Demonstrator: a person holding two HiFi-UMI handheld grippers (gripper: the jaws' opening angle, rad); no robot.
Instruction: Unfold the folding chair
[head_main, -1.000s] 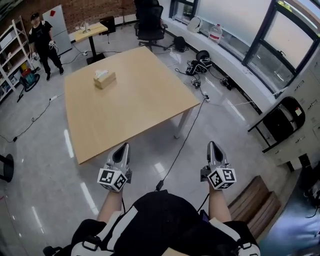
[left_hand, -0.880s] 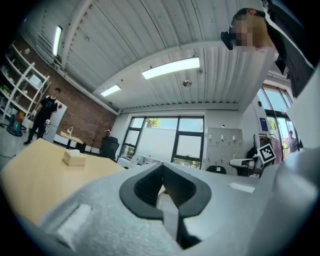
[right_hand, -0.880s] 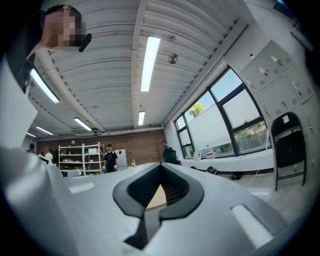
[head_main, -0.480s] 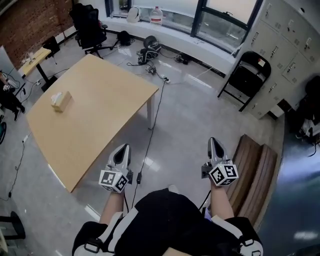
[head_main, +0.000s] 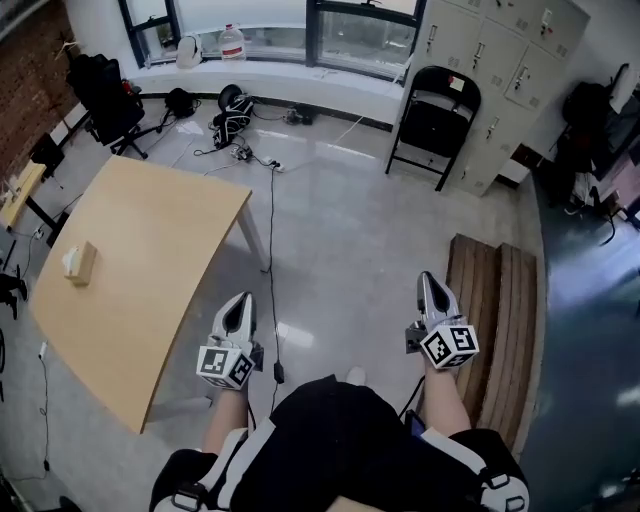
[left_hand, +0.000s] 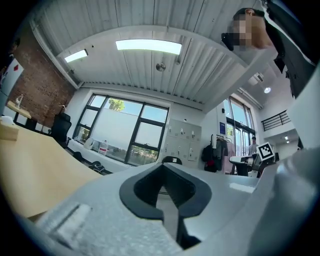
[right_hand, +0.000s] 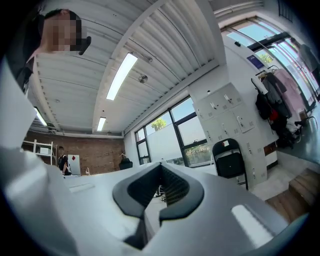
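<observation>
The left gripper (head_main: 242, 300) and the right gripper (head_main: 428, 282) are held level above the floor (head_main: 350, 240). Both pairs of jaws are pressed together with nothing between them. The left one is seen near the table (head_main: 140, 290) edge, the right one just beside wooden boards (head_main: 505, 320). The black chair (head_main: 432, 118) is stood folded against the lockers (head_main: 505, 55), well apart from both grippers.

You have before you one folding chair (head_main: 432, 125), one table (head_main: 150, 260), one tissue box (head_main: 79, 263), one office chair (head_main: 103, 90) and one water jug (head_main: 232, 43).
</observation>
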